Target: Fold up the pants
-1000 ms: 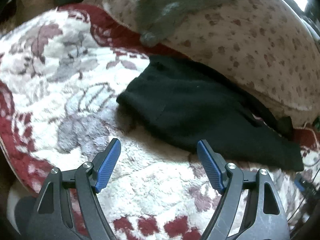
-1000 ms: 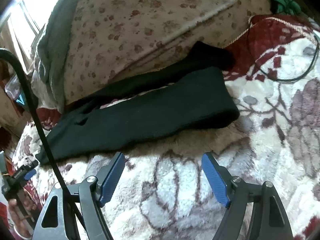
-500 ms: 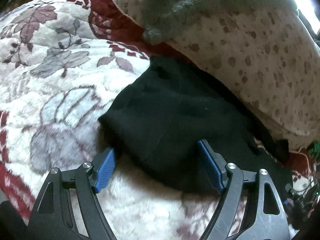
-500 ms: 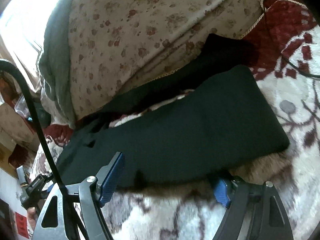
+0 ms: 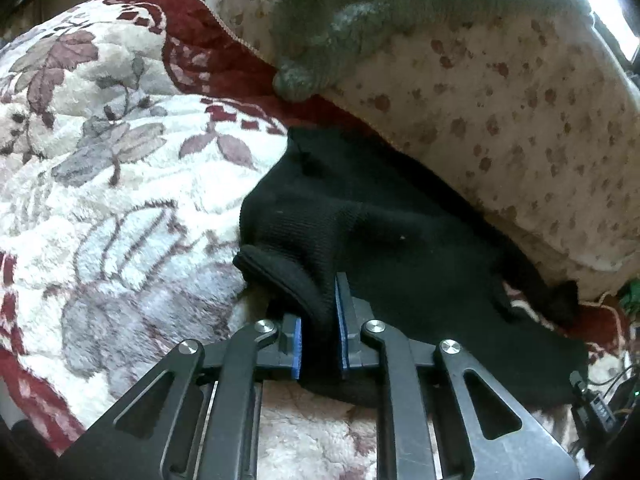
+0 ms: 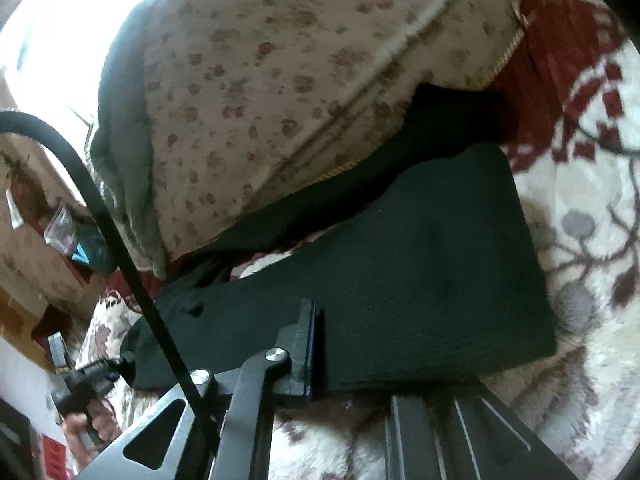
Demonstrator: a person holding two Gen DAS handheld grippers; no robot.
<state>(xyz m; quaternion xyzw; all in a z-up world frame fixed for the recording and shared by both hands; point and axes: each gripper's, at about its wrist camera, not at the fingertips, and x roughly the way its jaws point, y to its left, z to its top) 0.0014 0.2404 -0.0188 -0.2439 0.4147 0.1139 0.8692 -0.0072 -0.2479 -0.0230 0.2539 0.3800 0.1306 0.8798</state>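
Note:
Black knit pants (image 5: 400, 240) lie on a floral fleece blanket (image 5: 120, 200), running along a spotted cream pillow. My left gripper (image 5: 319, 332) is shut on the near edge of the pants at one end, with the cloth bunched between the blue pads. In the right wrist view the pants (image 6: 420, 272) lie flat with a squared end at the right. My right gripper (image 6: 320, 352) is shut on their near edge; its right finger is hidden under the cloth.
A spotted cream pillow (image 5: 500, 120) with a grey cloth (image 5: 380, 12) on it borders the pants at the back. A black cable (image 6: 120, 240) crosses the right wrist view. The left hand-held gripper (image 6: 88, 380) shows at far left.
Both grippers moved forward to the pants' near edge and closed on the cloth. The left end of the pants has bunched up between the left pads.

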